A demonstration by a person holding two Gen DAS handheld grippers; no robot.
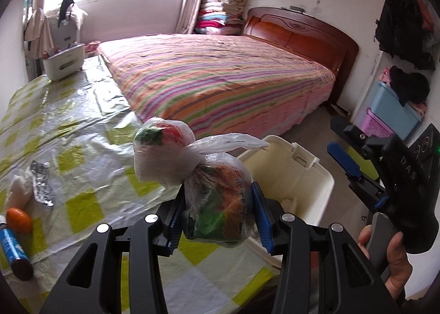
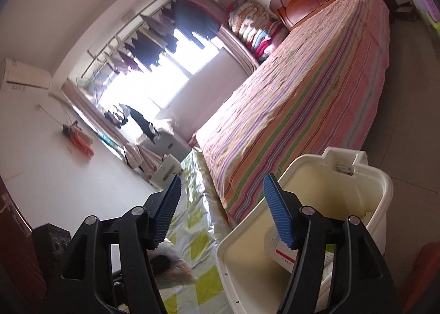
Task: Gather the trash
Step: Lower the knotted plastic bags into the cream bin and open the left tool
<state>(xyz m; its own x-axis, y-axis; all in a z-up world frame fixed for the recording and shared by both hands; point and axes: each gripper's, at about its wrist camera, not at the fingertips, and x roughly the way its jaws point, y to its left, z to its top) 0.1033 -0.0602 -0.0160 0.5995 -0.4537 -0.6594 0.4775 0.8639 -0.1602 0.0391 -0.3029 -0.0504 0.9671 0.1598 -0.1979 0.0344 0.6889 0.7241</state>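
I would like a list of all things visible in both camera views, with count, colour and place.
tied bag: one, clear with colourful contents, between the left gripper's pads
bin: one, cream, open, beside the table
carton: one, white and red, inside the bin
table: one, yellow-checked cover
foil wrapper: one, silver, on the table
orange: one, on the table
tube: one, blue, table edge
bed: one, striped cover
left gripper: black, blue pads, shut on the bag
right gripper: black, blue pads, open, empty
hand: one, on the right gripper's handle
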